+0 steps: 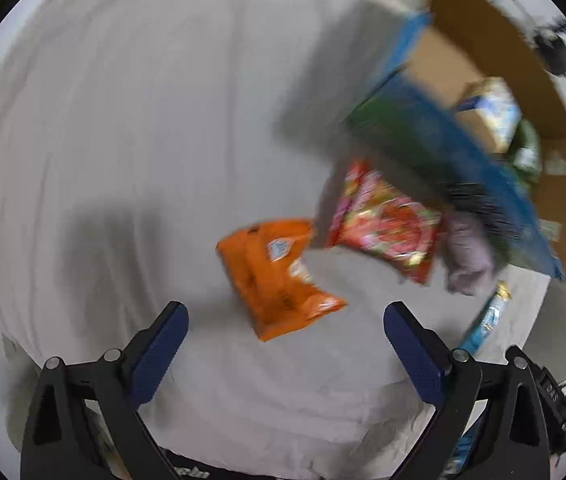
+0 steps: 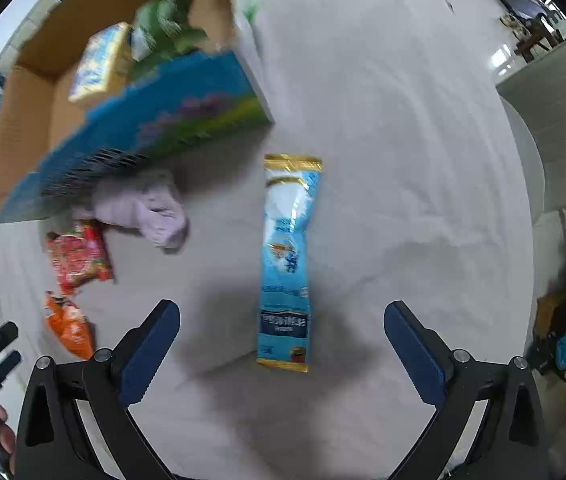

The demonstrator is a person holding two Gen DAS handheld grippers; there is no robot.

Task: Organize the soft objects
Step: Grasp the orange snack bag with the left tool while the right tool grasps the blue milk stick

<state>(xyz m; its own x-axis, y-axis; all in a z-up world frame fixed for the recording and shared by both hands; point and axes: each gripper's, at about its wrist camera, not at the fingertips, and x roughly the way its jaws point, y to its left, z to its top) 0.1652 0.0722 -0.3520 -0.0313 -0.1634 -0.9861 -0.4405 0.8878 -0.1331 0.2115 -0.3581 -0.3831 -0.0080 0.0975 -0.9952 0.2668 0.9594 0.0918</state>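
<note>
Both claws gape empty over the white-sheeted bed (image 2: 383, 120): the right claw (image 2: 283, 336) hangs over the light, slippery blue sachet (image 2: 287, 256), best pinched mid-length, the cardboard box (image 2: 35, 92) at ten o'clock; the left claw (image 1: 286, 336) nears the crinkly orange snack bag (image 1: 275, 280).

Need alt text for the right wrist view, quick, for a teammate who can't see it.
The open right hand-held gripper hovers over a long blue packet on a white cloth. To the left stands a cardboard box, with a lilac cloth below it.
</note>
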